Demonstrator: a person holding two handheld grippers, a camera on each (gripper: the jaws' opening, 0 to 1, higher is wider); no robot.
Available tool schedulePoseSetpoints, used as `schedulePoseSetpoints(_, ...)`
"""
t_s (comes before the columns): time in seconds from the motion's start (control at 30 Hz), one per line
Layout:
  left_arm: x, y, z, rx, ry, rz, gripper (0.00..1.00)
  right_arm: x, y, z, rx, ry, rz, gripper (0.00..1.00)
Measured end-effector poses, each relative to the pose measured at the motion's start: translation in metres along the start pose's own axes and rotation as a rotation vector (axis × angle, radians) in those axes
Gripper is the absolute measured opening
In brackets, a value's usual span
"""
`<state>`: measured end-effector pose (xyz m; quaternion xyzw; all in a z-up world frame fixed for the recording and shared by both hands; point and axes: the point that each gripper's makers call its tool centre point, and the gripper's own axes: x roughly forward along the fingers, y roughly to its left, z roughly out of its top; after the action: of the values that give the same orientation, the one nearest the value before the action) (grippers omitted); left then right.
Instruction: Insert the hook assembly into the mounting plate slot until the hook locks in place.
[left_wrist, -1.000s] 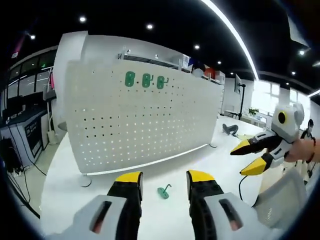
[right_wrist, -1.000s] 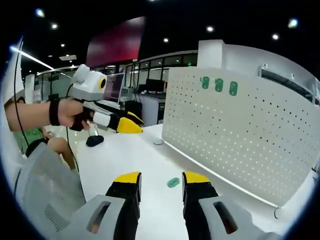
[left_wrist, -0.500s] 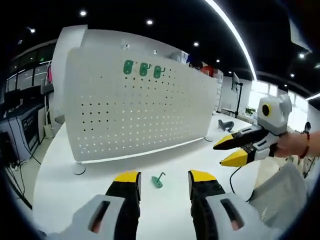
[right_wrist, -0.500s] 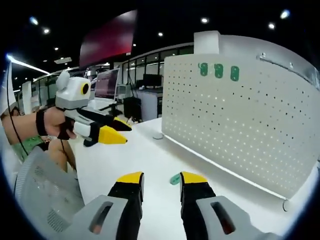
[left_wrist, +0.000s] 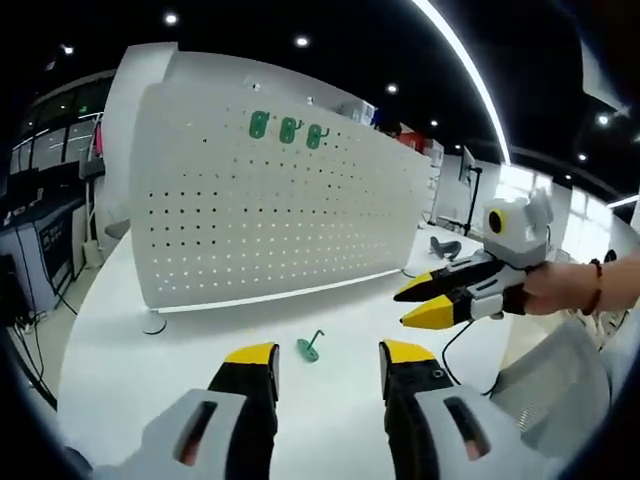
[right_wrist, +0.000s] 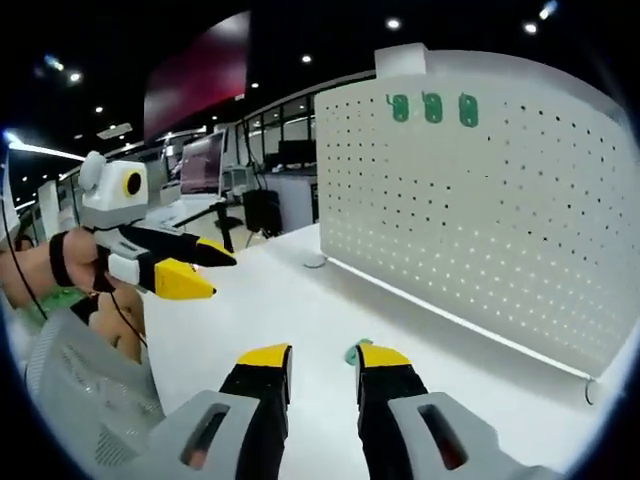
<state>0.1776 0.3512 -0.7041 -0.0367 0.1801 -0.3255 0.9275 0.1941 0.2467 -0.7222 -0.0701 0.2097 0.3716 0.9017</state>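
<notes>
A small green hook (left_wrist: 309, 347) lies on the white table (left_wrist: 150, 360), in front of the upright white pegboard (left_wrist: 270, 220). Three green hooks (left_wrist: 287, 130) hang near the pegboard's top. My left gripper (left_wrist: 328, 355) stands open low over the table, with the loose hook just beyond its jaws. My right gripper (left_wrist: 425, 302) reaches in from the right, held by a hand, open and holding nothing. In the right gripper view the right gripper (right_wrist: 322, 357) is open. The green hook (right_wrist: 353, 349) peeks out at its right jaw's tip. The left gripper (right_wrist: 190, 270) hovers open at the left.
A grey mesh chair back (right_wrist: 90, 390) stands at the table's near edge. The pegboard's round foot (left_wrist: 152, 326) rests on the table at its left end. A dark object (left_wrist: 445, 247) and a cable (left_wrist: 450, 345) lie toward the far right. Office desks and monitors (right_wrist: 205, 165) stand behind.
The right gripper has moved inward and lower toward the loose hook. Both cameras have moved, and in the right gripper view the hook now sits at the right jaw's tip.
</notes>
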Motion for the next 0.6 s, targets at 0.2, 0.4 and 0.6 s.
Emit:
schedulePoseSetpoints(0.2,0.001,-0.005,-0.001,-0.033,-0.009,-0.027,0.41,0.008,0.001,-0.006,0.031,0.023,0.010,0.24)
schedulePoseSetpoints(0.4,0.002,-0.002,0.000,-0.022,-0.011,-0.024,0.41,0.017,-0.007,-0.007,0.049,0.041,-0.007,0.23)
schedulePoseSetpoints(0.6,0.004,-0.004,0.002,-0.017,-0.012,-0.034,0.40,0.025,-0.014,-0.007,0.058,0.063,-0.014,0.22)
